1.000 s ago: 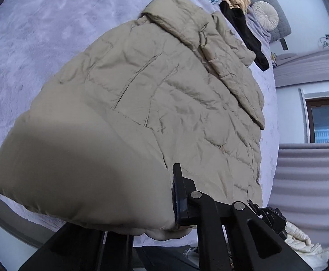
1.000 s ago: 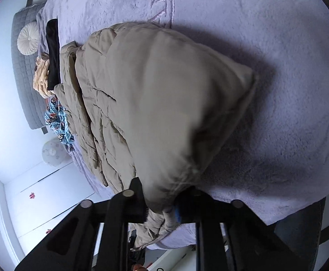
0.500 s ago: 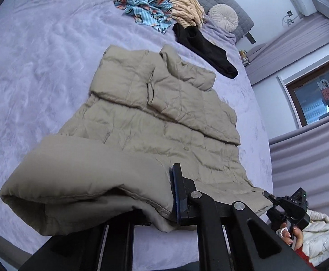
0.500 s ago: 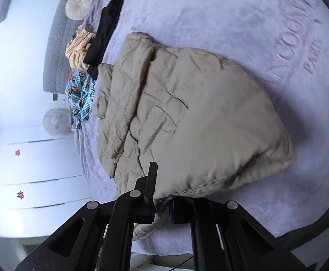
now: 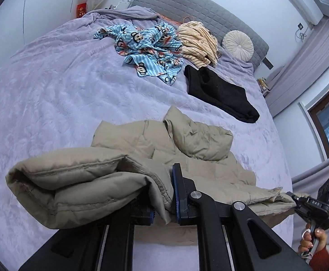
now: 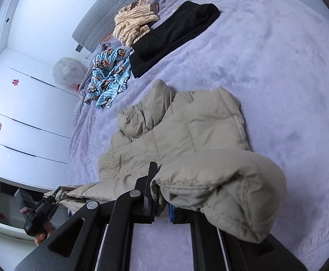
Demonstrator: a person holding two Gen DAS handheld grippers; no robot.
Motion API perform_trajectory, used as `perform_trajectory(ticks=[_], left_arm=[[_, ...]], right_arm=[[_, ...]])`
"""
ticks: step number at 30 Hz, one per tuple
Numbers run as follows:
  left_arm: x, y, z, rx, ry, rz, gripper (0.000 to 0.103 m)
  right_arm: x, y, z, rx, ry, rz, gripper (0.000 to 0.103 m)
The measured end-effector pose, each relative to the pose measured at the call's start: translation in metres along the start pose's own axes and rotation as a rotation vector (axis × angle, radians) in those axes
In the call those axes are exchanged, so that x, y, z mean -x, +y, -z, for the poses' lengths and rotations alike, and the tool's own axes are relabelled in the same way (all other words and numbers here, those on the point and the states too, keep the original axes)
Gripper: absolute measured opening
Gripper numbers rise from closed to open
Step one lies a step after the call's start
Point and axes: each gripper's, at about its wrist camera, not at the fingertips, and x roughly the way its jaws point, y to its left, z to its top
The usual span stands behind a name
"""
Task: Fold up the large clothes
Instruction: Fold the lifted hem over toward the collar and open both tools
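The puffy tan jacket [image 5: 123,180] is hiding most of the left gripper [image 5: 163,205] and right gripper [image 6: 162,203] fingertips. Each pair of jaws is squeezing tight on a thick, soft hem corner. The quilted jacket is lying on the fuzzy purple bed [image 5: 51,94]. Farther back, a flat black garment [image 5: 220,92], a crumpled blue monkey-print cloth [image 5: 150,47] and a round cushion [image 5: 237,43] are resting

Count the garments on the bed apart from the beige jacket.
3: blue monkey-print garment, striped cream one beside it by the headboard, black one nearer the jacket. More may be hidden.
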Motion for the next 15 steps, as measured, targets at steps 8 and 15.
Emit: perform_trajectory(ticks=[8,15], left_arm=[[-0.111,0.017,-0.038,-0.061,0.120,-0.081,0.014],[-0.182,0.030,-0.043,-0.089,0.213,-0.116,0.014]], right_arm=[[-0.093,-0.009,-0.054,-0.054,0.015,0.104,0.009],[-0.148,-0.032,-0.071,-0.118,0.053,0.116,0.009]])
